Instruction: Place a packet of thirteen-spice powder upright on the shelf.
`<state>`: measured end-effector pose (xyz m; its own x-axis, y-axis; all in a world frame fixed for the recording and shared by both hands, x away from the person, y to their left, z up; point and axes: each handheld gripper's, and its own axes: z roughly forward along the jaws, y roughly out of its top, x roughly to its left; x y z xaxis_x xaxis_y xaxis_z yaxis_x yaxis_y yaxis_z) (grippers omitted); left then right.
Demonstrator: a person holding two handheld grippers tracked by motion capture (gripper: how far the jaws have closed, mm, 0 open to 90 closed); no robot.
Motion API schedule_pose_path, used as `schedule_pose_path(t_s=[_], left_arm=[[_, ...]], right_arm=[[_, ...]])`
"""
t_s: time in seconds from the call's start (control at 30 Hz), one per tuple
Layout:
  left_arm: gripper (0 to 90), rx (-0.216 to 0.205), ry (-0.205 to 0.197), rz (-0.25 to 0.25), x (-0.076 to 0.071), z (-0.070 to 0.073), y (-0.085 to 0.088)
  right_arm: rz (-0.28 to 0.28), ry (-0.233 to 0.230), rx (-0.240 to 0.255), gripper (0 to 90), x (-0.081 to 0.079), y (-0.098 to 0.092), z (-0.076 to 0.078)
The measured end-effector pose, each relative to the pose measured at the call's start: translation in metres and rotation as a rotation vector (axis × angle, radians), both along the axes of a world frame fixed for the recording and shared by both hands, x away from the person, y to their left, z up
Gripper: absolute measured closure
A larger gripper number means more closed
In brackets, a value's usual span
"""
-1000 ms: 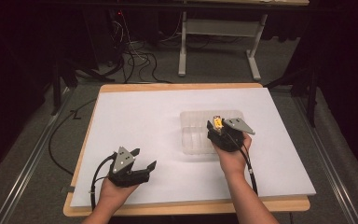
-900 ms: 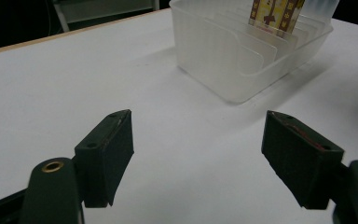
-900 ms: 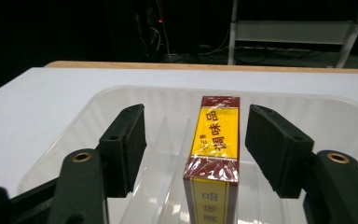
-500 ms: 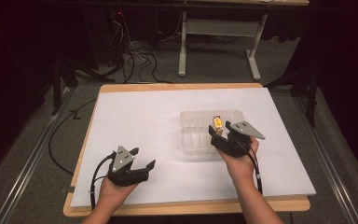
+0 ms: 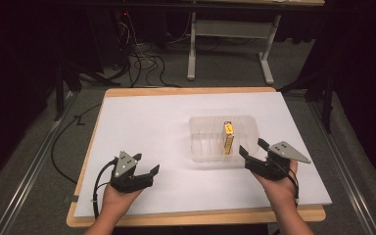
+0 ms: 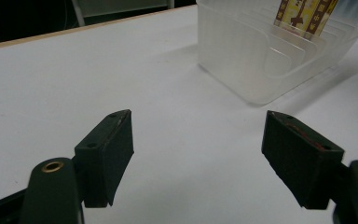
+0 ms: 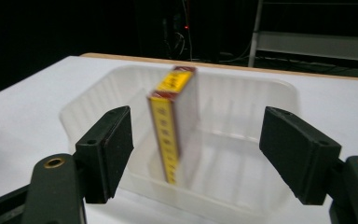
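The left hand (image 5: 119, 195) is resting at the near edge of the table, holding the left gripper (image 5: 147, 170) with its jaws standing apart. The right hand (image 5: 280, 185) is holding the right gripper (image 5: 252, 147) near the table's right side; its jaws have just been opening, nothing between them.

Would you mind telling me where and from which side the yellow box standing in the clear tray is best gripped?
Grip the yellow box by its top end, coming down from above with the jaws across its two broad faces. It stands upright on a narrow edge inside the clear tray, whose walls and ribs probably block a sideways approach, while its top rises free above the rim.
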<state>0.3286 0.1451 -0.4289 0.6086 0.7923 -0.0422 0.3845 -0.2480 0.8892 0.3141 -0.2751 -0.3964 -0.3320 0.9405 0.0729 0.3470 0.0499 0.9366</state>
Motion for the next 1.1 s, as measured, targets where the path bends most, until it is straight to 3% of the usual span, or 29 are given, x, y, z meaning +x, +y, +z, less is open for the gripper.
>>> schedule_pose_path(t_s=[0.33, 0.57, 0.73, 1.1], left_arm=[[25.5, -0.006, -0.004, 0.025, 0.000, -0.001, 0.004], [25.5, -0.030, 0.005, 0.030, 0.003, -0.002, 0.006], [25.6, -0.026, 0.005, 0.026, 0.005, -0.001, 0.009], [25.1, -0.022, 0.007, 0.029, 0.006, -0.002, 0.009]], right_arm=[[-0.089, 0.026, -0.069, 22.4, -0.026, -0.066, -0.022], [-0.142, 0.050, -0.064, 20.1, -0.037, -0.097, -0.039], [-0.162, 0.046, -0.063, 20.3, -0.037, -0.104, -0.043], [-0.151, 0.050, -0.048, 18.3, -0.037, -0.093, -0.040]])
